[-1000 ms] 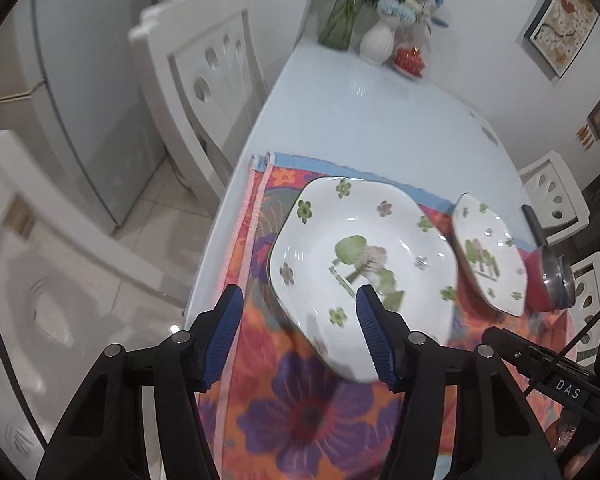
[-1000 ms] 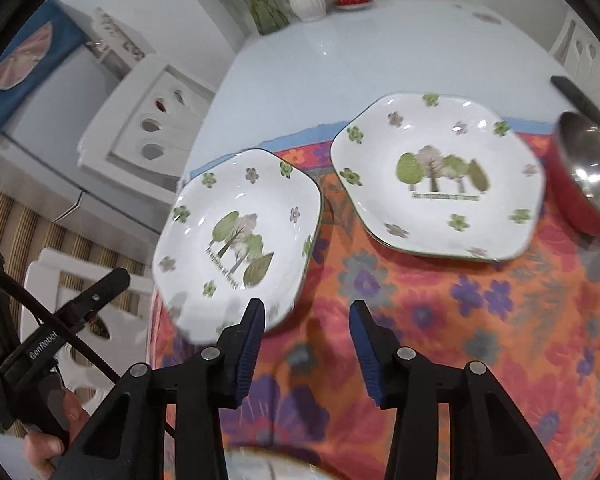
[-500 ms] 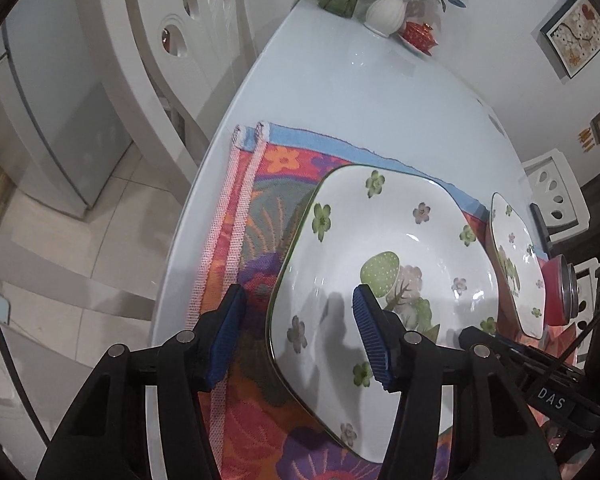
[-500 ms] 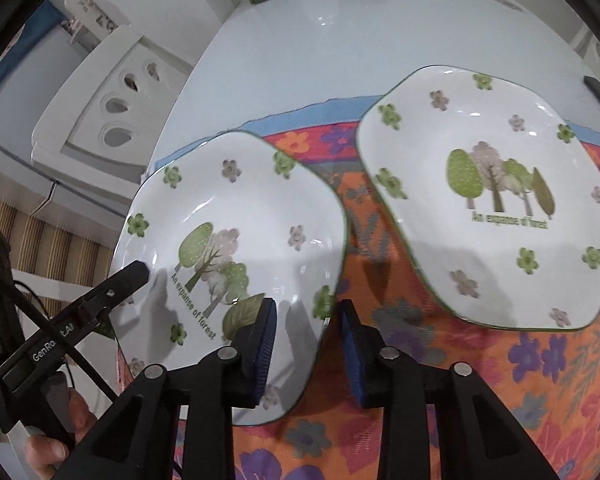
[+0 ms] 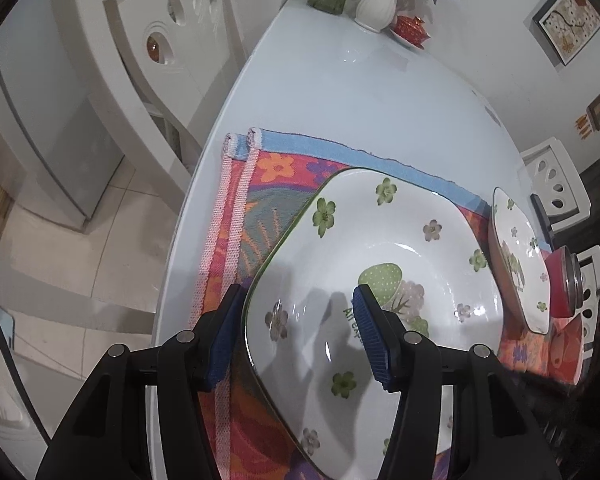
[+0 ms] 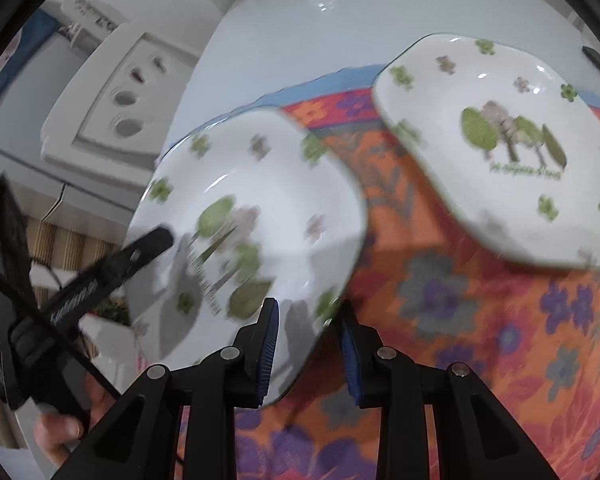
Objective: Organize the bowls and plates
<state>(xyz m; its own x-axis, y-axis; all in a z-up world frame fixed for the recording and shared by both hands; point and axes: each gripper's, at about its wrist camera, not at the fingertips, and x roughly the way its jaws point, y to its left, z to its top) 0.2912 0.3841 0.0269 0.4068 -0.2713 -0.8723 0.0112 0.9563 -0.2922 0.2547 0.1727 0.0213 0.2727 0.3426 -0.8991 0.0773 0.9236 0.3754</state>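
Item: near plate (image 5: 380, 280), glazed white ceramic, rounded-square, green flowers and tree print; lies on the left of the floral cloth (image 5: 268, 184) on the glossy white counter (image 5: 360, 92). My left gripper (image 5: 296, 336) straddles its left rim, fingers parted, not clamped. My right gripper (image 6: 309, 347) brackets its near-right edge, fingers apart; contact unclear through blur. Step: taking hold. Next: close, lift level, stack with the second plate (image 6: 500, 148), far right.
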